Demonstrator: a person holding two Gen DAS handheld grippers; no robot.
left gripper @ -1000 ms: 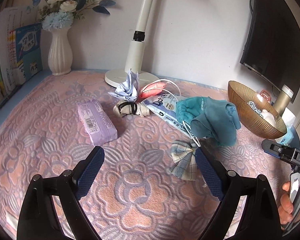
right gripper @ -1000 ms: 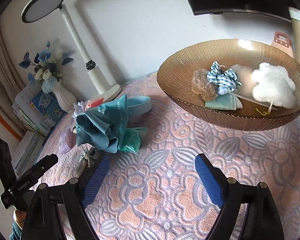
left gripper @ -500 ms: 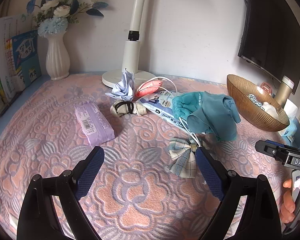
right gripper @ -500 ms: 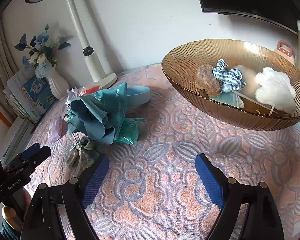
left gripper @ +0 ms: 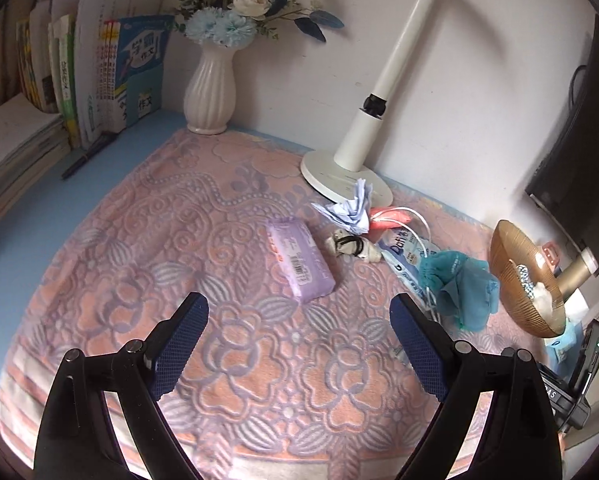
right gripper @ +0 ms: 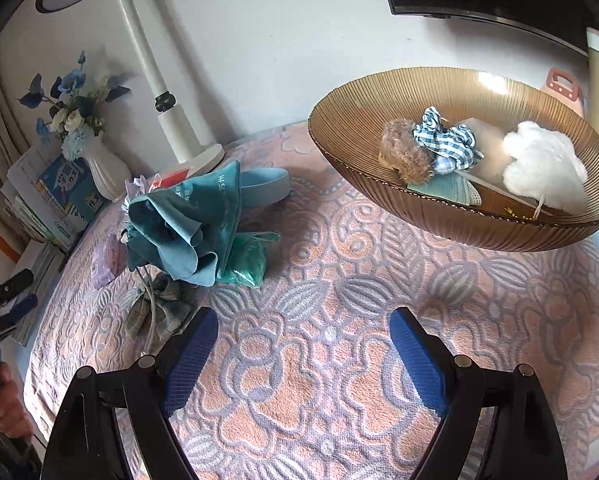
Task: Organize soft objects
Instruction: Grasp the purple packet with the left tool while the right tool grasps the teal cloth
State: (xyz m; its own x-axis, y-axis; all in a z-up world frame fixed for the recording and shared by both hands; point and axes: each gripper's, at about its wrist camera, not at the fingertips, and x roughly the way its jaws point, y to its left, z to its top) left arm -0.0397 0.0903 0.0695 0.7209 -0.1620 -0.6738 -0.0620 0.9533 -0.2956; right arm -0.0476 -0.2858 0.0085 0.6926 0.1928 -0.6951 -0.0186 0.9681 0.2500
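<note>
Left wrist view: soft items scattered on patterned cloth [left gripper: 111, 280]
Left gripper [left gripper: 299, 320] and right gripper [right gripper: 303, 344] both gape, empty; teal cloth [right gripper: 187, 224] lies near amber bowl [right gripper: 379, 176] containing plush pieces

The cloth [left gripper: 111, 264] covering the table is pink and lilac with a raised flower pattern. The packet [left gripper: 301, 264] is pale purple. The bowl [right gripper: 363, 160] is amber with fine ribs. In it lie a blue-and-white checked bow [right gripper: 447, 146], a brown fuzzy ball [right gripper: 403, 156] and a white fluffy piece [right gripper: 543, 168]. The crumpled fabric [right gripper: 187, 216] is teal. The bow [right gripper: 159, 312] beside it has a grey-green plaid. The vase [left gripper: 210, 88] is white and ribbed. Both grippers have blue pads [left gripper: 183, 344] on black fingers.
</note>
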